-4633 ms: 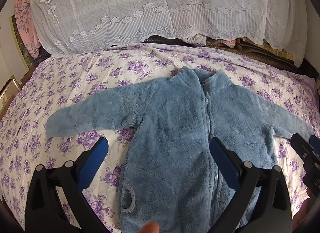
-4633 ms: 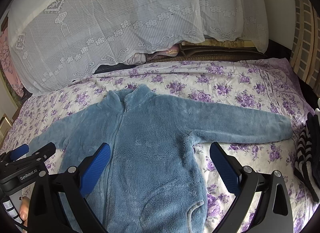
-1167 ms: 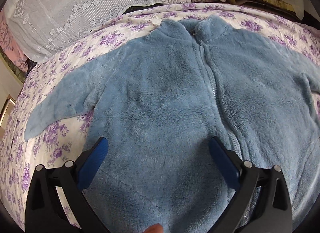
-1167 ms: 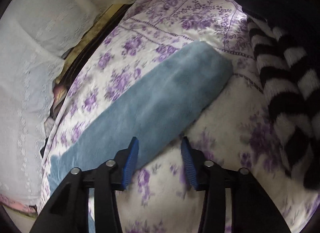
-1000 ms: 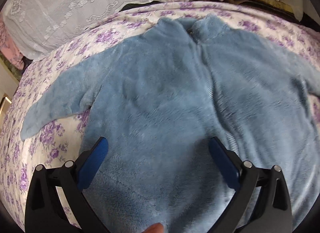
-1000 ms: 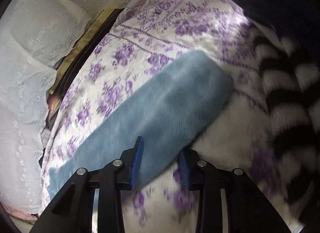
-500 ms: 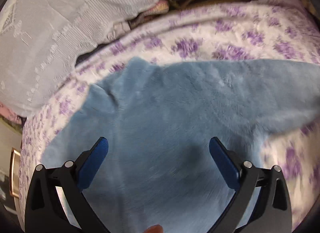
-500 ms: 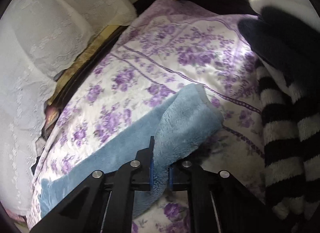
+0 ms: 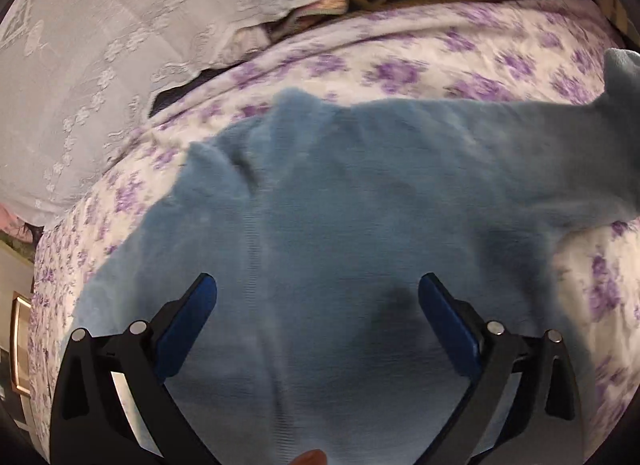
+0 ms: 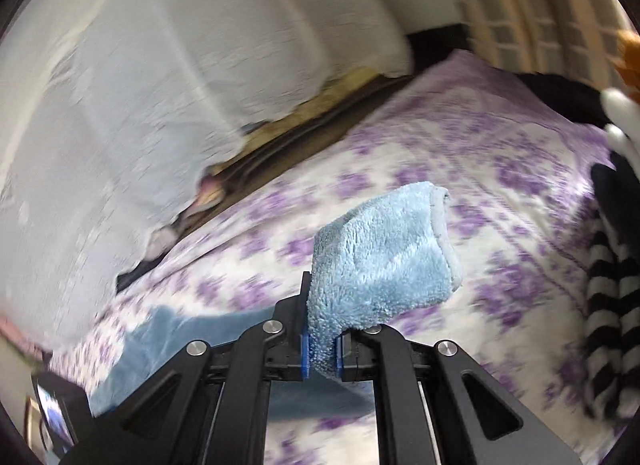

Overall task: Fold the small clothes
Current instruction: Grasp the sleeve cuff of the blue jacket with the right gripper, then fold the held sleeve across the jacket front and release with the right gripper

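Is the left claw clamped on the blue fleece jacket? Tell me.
No: the left claw hovers with its jaws spread wide above the blue fleece jacket, pinching no fabric.

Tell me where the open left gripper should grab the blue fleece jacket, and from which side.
Probably the collar edge, coming from above: the left gripper hangs open over the flat body, where no fold offers itself, and the right gripper already pinches the sleeve cuff.
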`<action>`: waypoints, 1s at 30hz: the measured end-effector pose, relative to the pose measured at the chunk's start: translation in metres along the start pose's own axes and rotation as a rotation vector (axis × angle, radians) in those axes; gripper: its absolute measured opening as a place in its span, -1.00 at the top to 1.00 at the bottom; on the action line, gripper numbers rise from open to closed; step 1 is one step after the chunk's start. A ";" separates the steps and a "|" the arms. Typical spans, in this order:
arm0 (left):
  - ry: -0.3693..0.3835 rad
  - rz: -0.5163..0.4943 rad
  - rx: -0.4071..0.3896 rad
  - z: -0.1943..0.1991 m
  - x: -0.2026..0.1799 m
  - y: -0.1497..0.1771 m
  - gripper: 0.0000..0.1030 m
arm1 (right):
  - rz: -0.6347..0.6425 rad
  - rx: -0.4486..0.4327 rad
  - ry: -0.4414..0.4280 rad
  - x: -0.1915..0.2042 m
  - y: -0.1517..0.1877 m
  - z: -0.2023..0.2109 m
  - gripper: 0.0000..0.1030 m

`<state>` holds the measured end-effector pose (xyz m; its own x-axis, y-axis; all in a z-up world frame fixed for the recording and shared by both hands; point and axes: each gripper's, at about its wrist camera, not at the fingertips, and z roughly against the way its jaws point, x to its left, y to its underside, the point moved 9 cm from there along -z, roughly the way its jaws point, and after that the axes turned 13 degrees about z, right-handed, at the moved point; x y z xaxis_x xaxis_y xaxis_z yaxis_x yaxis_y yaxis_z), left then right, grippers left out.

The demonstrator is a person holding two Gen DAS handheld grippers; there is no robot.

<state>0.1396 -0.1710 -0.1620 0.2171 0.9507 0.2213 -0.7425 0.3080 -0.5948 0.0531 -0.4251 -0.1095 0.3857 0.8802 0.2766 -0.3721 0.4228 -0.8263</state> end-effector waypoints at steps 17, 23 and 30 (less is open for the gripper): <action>0.137 0.223 0.093 -0.033 0.074 -0.004 -0.91 | 0.230 0.058 -0.225 0.193 0.022 0.004 0.83; 0.143 0.270 0.092 -0.037 0.091 -0.005 -0.91 | 0.305 0.083 -0.255 0.251 0.039 -0.003 0.82; 0.069 0.336 0.107 -0.052 0.135 0.013 -0.91 | 0.407 0.174 -0.257 0.298 0.082 -0.027 0.75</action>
<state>0.1924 -0.0368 -0.1797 -0.0107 0.9996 -0.0276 -0.8409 -0.0239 -0.5407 0.1596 -0.1342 -0.1081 -0.0315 0.9963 0.0796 -0.5925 0.0455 -0.8043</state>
